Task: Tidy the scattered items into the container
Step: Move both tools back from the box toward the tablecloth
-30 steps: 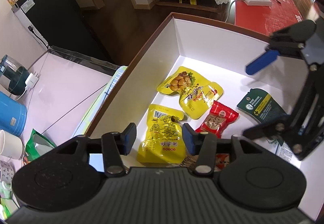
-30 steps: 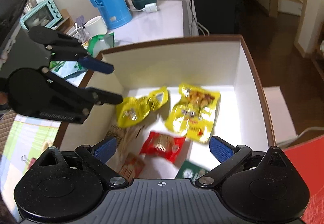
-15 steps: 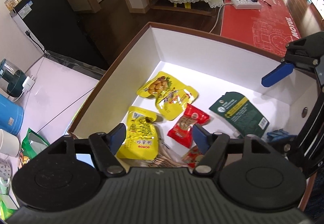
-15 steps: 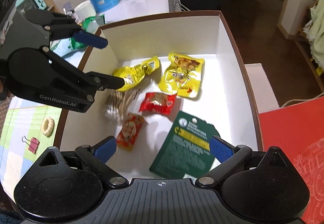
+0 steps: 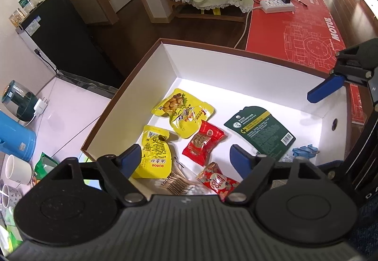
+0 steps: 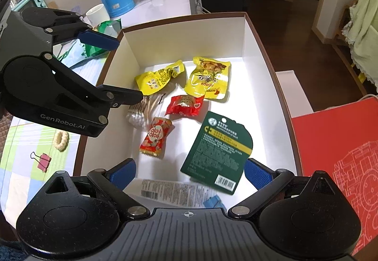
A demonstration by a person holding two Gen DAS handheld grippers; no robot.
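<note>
A: Where, the box [image 6: 267, 53]?
B: On the table, white inside, brown rim; below both grippers.
A: Inside?
B: Green card [image 6: 216, 151] flat near the right wall; two yellow pouches [image 6: 208, 78] at the far end; red packet [image 6: 184, 105] between; striped sachet [image 6: 156, 139] beside cotton swabs [image 6: 144, 111].
A: Grippers?
B: Left gripper [image 5: 183, 158] spread wide, holding nothing; right gripper [image 6: 190, 173] likewise spread, empty.
A: Outside?
B: Pink clip [image 6: 42, 160] and ring [image 6: 61, 140] on the cloth, left of the box.

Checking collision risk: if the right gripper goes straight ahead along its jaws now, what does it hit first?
Likely the dark green card pack on the floor of the box; it lies between the open jaws of the right gripper. Depth is uncertain.
</note>
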